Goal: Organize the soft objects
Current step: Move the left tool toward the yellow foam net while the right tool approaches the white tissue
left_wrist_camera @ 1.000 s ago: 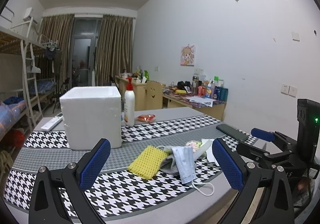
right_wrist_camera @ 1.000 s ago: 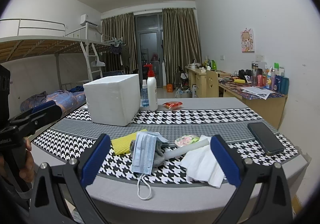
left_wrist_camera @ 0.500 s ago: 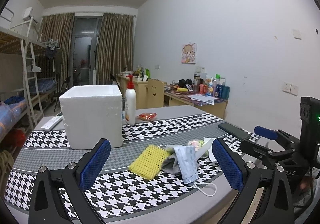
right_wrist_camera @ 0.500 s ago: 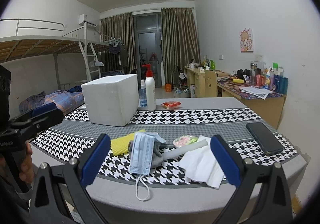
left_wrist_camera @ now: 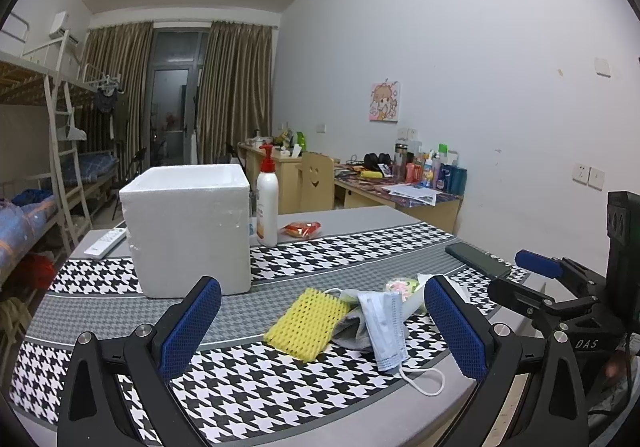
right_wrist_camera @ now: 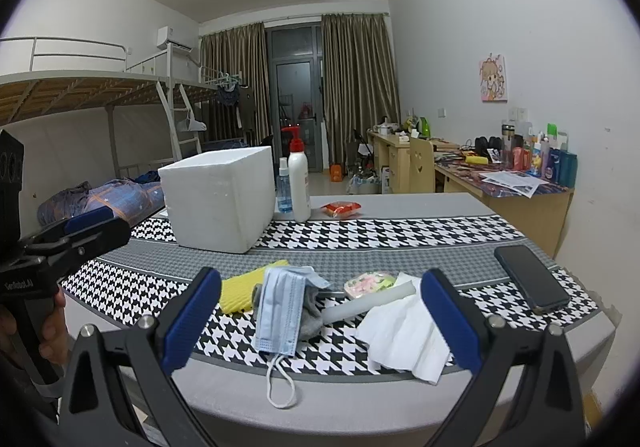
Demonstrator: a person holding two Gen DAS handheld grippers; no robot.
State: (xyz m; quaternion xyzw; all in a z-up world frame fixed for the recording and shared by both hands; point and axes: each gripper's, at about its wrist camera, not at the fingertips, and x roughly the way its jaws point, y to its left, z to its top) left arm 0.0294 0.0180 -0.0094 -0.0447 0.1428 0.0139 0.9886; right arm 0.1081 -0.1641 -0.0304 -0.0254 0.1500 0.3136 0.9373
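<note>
Right wrist view: face mask (right_wrist_camera: 280,311) lies between open right tongs (right_wrist_camera: 320,323).

The left tool (left_wrist_camera: 322,321) is held over the near edge of the tabletop (left_wrist_camera: 360,215), blue pads wide apart, gripping nothing. A white foam box (left_wrist_camera: 188,235) stands upright as landmark. Right of the box and nearer: a yellow sponge (left_wrist_camera: 306,323), touching a grey cloth (left_wrist_camera: 350,329) overlain by a blue face mask (left_wrist_camera: 384,327). A pump bottle (left_wrist_camera: 267,203) stands just right of the box. The right tool (left_wrist_camera: 536,283), also spread, is far right of it.
</note>
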